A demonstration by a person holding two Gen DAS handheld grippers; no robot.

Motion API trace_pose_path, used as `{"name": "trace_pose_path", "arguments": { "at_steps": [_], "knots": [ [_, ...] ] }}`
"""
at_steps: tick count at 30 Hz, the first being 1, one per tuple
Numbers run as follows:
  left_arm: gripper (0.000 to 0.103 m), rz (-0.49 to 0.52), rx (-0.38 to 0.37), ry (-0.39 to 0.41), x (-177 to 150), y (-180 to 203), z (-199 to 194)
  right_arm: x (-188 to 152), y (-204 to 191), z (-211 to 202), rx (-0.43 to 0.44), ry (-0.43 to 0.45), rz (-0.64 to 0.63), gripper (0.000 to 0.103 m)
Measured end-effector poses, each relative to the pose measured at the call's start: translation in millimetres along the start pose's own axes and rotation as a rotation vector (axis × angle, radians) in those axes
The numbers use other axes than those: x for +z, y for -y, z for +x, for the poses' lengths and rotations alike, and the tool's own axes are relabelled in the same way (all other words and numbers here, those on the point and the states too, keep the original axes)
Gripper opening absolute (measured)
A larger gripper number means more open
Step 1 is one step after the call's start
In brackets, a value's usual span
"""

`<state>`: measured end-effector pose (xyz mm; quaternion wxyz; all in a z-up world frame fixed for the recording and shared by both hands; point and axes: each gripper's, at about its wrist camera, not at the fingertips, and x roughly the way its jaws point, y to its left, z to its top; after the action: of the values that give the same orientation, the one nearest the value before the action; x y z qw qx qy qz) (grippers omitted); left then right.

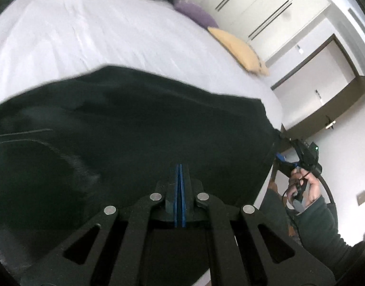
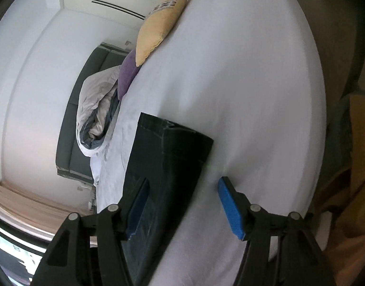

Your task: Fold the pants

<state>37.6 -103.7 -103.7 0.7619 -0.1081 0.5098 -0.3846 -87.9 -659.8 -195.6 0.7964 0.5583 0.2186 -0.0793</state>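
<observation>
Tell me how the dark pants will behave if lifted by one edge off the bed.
The dark pants are probably floppy: the cloth drapes and creases on the white bed. They would likely sag and unfold from the shut left tool. The open right tool gives no support.

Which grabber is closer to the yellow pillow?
Hard to say. Both grippers, left and right, sit at the black pants, far from the yellow pillow.

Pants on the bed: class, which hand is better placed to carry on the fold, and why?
Left. The left tool appears shut on the dark pants, so it can pull the cloth across the bed. The right tool is open, its jaws straddling the fabric's edge without gripping.
</observation>
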Motion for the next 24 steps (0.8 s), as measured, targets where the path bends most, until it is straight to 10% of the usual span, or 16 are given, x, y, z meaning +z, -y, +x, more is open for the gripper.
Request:
{"name": "trace_pose_path", "arguments": {
  "at_steps": [11,17,24],
  "knots": [
    [0.005,-0.149,-0.17,-0.095,-33.8,-65.8,25.3,9.5,-15.1,12.3,-0.001,0.027,0.004,0.059],
    [0.005,-0.129,-0.159,-0.079,-48.3,-70.5,19.2,21.4,-14.1,21.1,-0.014,0.032,0.022,0.015],
    [0.005,-0.151,-0.171,-0.074,-57.7,-72.0,11.8,15.7,-16.9,19.9,-0.028,0.063,0.014,0.013]
  ]
}}
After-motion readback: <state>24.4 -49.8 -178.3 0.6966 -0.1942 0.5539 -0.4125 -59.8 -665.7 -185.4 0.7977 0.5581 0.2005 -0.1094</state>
